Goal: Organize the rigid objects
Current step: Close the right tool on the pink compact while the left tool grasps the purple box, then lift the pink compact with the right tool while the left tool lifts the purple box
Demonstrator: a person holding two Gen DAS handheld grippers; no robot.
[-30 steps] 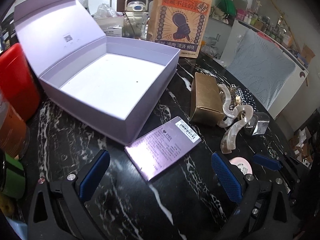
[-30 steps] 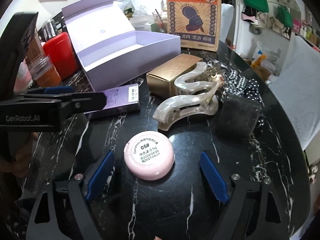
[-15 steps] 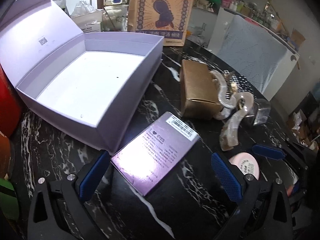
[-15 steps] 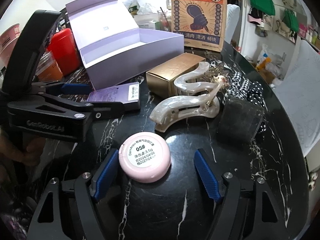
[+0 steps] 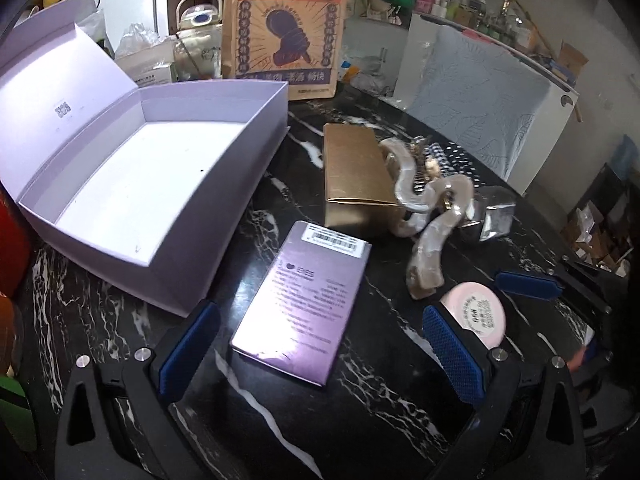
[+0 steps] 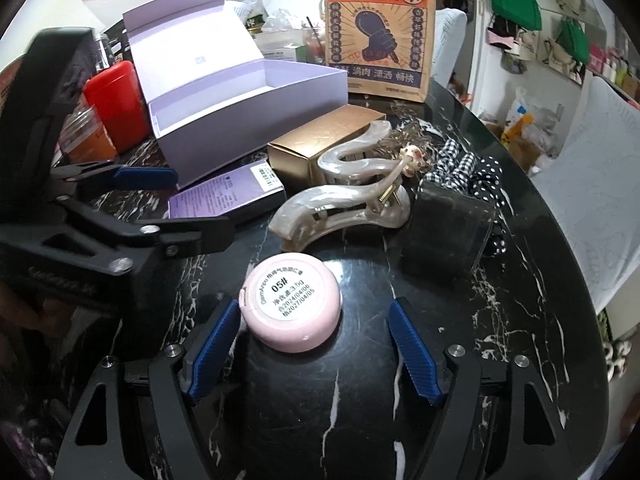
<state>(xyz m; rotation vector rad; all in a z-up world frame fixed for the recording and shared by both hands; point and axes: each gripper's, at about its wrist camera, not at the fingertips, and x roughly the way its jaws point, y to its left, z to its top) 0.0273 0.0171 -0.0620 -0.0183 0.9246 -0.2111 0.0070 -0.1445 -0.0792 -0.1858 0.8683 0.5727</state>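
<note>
Lavender box (image 5: 160, 184) sits far left on the black marble table (image 5: 360, 420), lid up and nothing inside, so it looks like the drop target. Left hand-held gripper (image 5: 320, 352) is wide, straddling the near end of the flat purple carton (image 5: 308, 304), not touching it; carton lies just beside the box's near wall. Right hand-held gripper (image 6: 312, 352) is also wide, pads either side of the pink compact (image 6: 292, 306), which lies label up, nearer the left pad. Both look lined up for a pinch. Just beyond: pearly hair claw (image 6: 344, 200) touching the gold carton (image 6: 324, 144), black cube (image 6: 448, 236) to the right, paper bag (image 6: 376, 28) at the far edge. The two grippers are close; risk of clashing.
</note>
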